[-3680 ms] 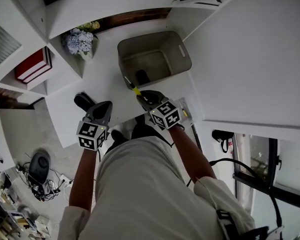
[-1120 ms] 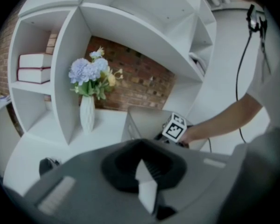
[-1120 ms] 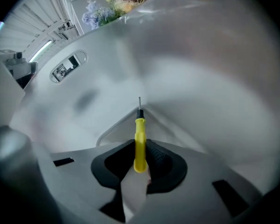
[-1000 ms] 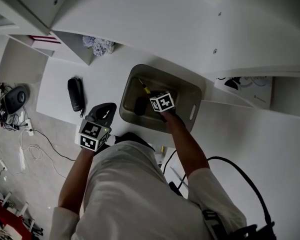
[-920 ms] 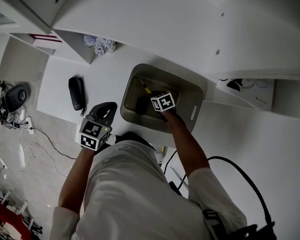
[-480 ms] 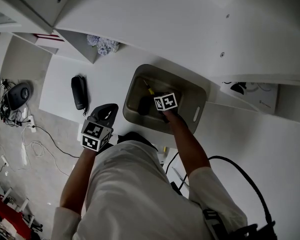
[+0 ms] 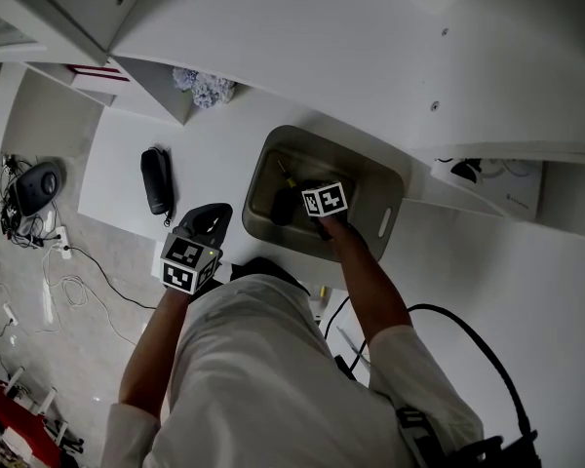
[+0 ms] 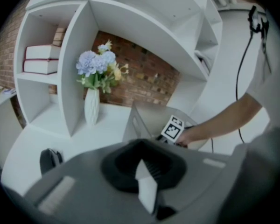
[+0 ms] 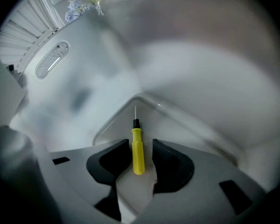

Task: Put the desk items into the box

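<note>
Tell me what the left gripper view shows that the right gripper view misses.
Only the left gripper view: the books, the black device, and the left gripper with its tongs shut on nothing. Only the right gripper view: the yellow screwdriver lying between the tongs of the right gripper, which have just been opening and stand clear of it. Both: the grey box and, small in the right gripper view, the flowers.
</note>
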